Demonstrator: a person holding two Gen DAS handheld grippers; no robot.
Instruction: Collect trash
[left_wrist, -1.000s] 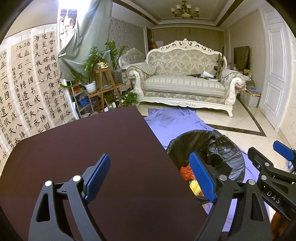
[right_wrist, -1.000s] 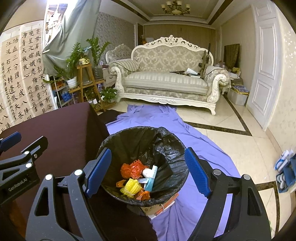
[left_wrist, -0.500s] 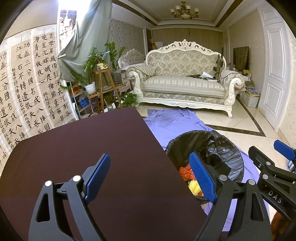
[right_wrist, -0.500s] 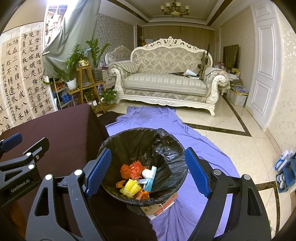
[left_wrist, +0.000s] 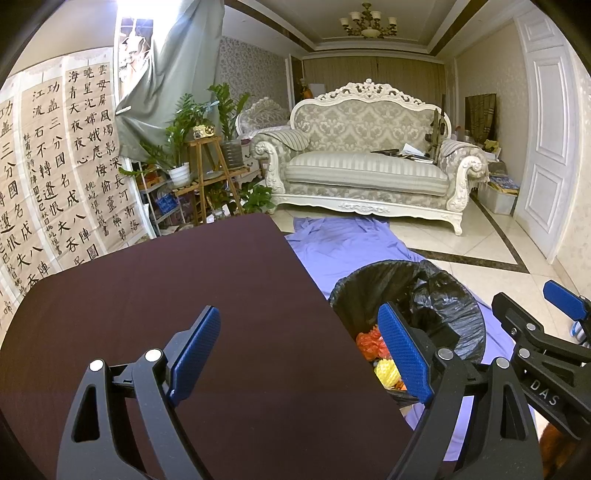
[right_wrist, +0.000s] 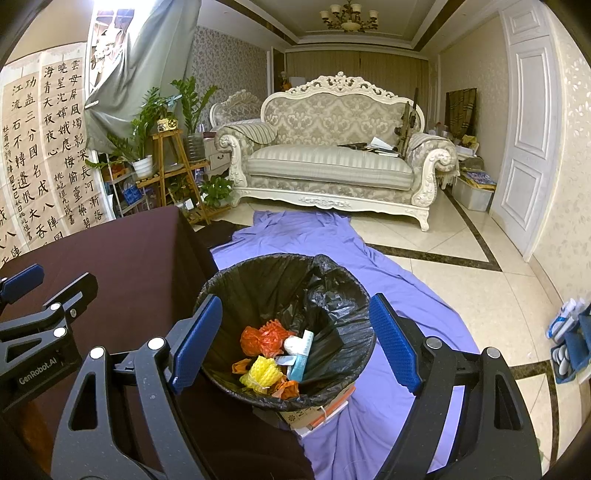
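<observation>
Beside dark table (right_wrist: 122, 251), black-lined bin (right_wrist: 258, 280) holds orange, yellow crumpled trash (right_wrist: 264, 354)

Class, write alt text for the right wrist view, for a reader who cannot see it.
The open right claw hangs empty above a black-lined trash bin holding orange, yellow and white trash. The bin stands on a purple sheet beside a dark-clothed table, with the left claw at the left edge. Behind stands a cream sofa.

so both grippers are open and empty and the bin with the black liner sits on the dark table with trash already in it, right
Not quite: the bin stands on the purple sheet on the floor, beside the dark table, as the right wrist view shows. Left gripper and right gripper are open and empty, trash inside.
</observation>
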